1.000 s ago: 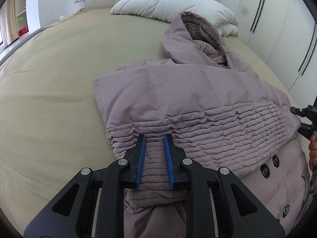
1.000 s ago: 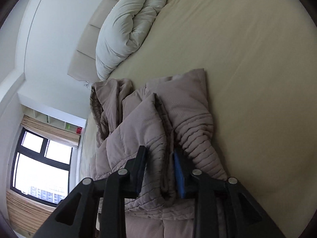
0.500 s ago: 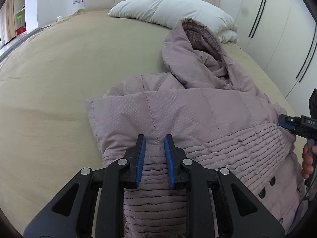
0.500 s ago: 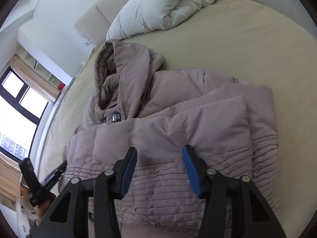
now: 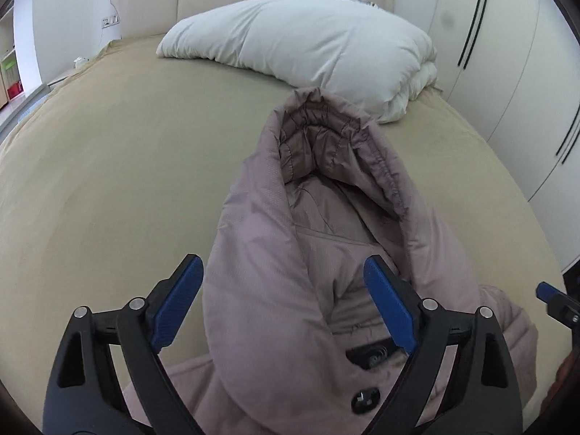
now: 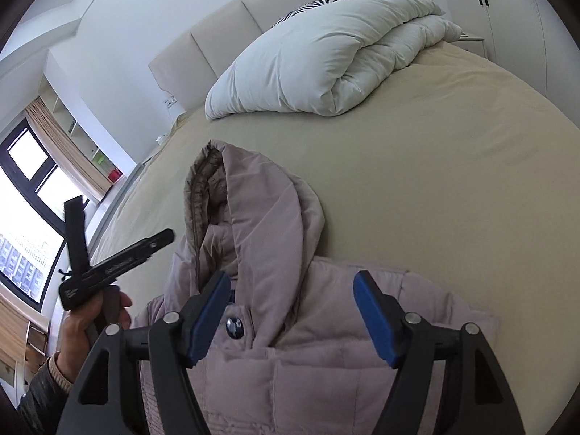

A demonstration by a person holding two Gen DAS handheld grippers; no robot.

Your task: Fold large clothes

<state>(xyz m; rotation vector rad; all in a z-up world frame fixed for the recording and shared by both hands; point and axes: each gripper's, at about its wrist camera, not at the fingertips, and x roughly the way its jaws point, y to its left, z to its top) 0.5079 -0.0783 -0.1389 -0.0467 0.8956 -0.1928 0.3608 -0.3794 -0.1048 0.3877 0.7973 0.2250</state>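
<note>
On the bed (image 5: 108, 166), both grippers, left (image 5: 282, 304) and right (image 6: 291, 317), hover spread wide, empty, over the coat's (image 6: 290, 369) hood (image 5: 326, 152). A shallow pinch could slip off the puffy fabric.

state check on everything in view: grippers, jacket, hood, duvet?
left gripper: open, over the hood, holding nothing
right gripper: open, over the collar, holding nothing
jacket: lying on the bed, body folded
hood: unfolded, laid out flat toward the duvet
duvet: folded, at the headboard
</note>
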